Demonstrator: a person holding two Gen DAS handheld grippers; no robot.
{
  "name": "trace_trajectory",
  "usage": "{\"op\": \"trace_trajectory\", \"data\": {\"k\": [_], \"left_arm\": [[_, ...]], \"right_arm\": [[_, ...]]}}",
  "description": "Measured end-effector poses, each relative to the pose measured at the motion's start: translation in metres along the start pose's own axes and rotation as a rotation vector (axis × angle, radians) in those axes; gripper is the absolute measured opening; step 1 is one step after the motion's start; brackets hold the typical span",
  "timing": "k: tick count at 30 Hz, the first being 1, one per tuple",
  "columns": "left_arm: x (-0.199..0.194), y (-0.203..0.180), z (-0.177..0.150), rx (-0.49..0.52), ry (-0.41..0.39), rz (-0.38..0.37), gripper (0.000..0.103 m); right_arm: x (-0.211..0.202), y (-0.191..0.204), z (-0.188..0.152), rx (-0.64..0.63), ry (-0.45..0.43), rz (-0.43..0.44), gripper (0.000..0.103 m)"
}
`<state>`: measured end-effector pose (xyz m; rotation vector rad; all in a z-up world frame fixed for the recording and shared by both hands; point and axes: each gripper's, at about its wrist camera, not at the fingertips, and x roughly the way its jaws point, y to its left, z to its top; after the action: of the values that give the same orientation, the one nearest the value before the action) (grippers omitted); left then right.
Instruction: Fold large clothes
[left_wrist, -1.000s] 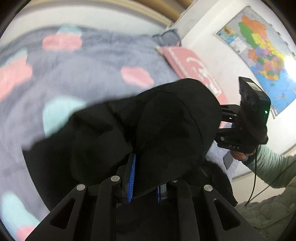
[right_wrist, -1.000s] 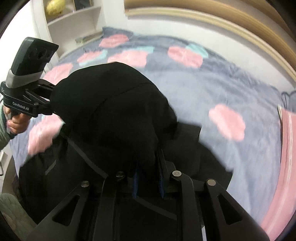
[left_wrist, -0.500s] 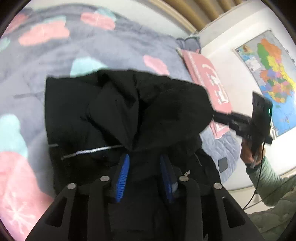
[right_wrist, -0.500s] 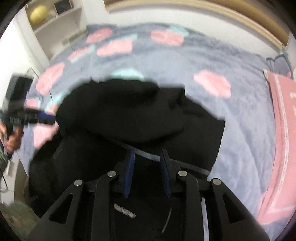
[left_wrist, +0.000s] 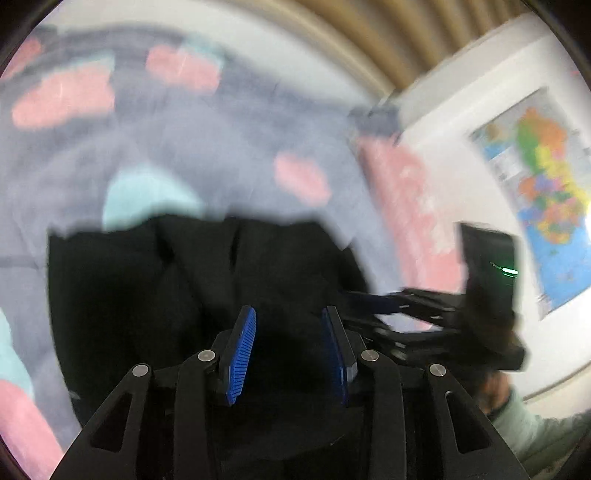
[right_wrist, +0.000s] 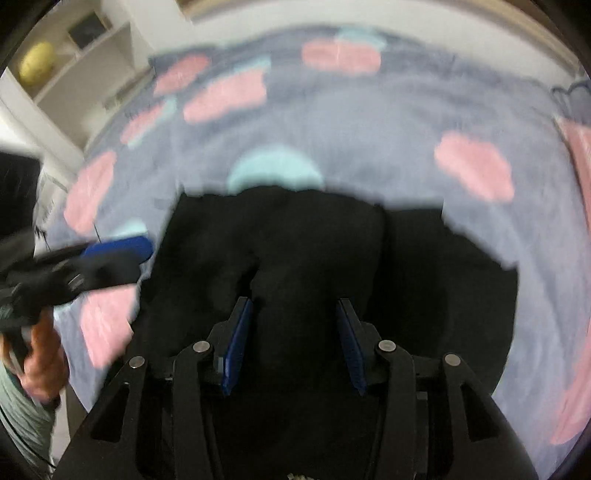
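Left gripper (left_wrist: 289, 321) sits w/ its blue pads spread apart, nothing pinched btw them, just hanging over the black garment (left_wrist: 207, 295). Right gripper (right_wrist: 293, 314) is the same deal but its jaws are opening right now, pads clear of the cloth, nothing clamped btw them either. Both point down at a slant toward the bed.

Black garment lies in a heap on the bedspread (right_wrist: 369, 140), which is greyish-purple w/ pink and mint blobs on it. Looks like it's doubled over on itself, a few soft folds running thru the top layer, far edge roughly straight across in both views. Hard to say what kind of garment tbh, everything's pretty motion-blurred.

From the left wrist view you can see the right gripper (left_wrist: 373, 301) poking in from the right side near the garment's edge, w/ a pale green sleeve (left_wrist: 532, 432) behind it. There's a colourful wall map (left_wrist: 546, 192) on the white wall and a pink pillow (left_wrist: 406, 195) by the bed's far corner.

Right wrist view shows the left gripper (right_wrist: 118, 247) off to the left, a hand (right_wrist: 40, 354) wrapped round its handle. White shelf (right_wrist: 85, 48) w/ a yellow thing (right_wrist: 35, 66) on it in the back corner.
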<state>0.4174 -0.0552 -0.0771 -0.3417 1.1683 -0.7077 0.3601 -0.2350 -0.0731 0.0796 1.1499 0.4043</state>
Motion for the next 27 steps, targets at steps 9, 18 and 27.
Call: {"op": "trace_trajectory", "data": {"k": [9, 18, 27], "left_arm": [[0.065, 0.047, -0.083, -0.197, 0.077, 0.056, 0.038], [0.012, -0.004, -0.072, -0.045, 0.017, 0.104, 0.038], [0.038, -0.017, -0.036, -0.054, -0.059, 0.138, 0.044]], "right_arm": [[0.072, -0.019, -0.116, 0.091, 0.072, 0.020, 0.050], [-0.012, -0.018, -0.125, -0.029, -0.035, 0.028, 0.052], [0.004, -0.037, -0.056, -0.031, -0.156, -0.059, 0.053]]}}
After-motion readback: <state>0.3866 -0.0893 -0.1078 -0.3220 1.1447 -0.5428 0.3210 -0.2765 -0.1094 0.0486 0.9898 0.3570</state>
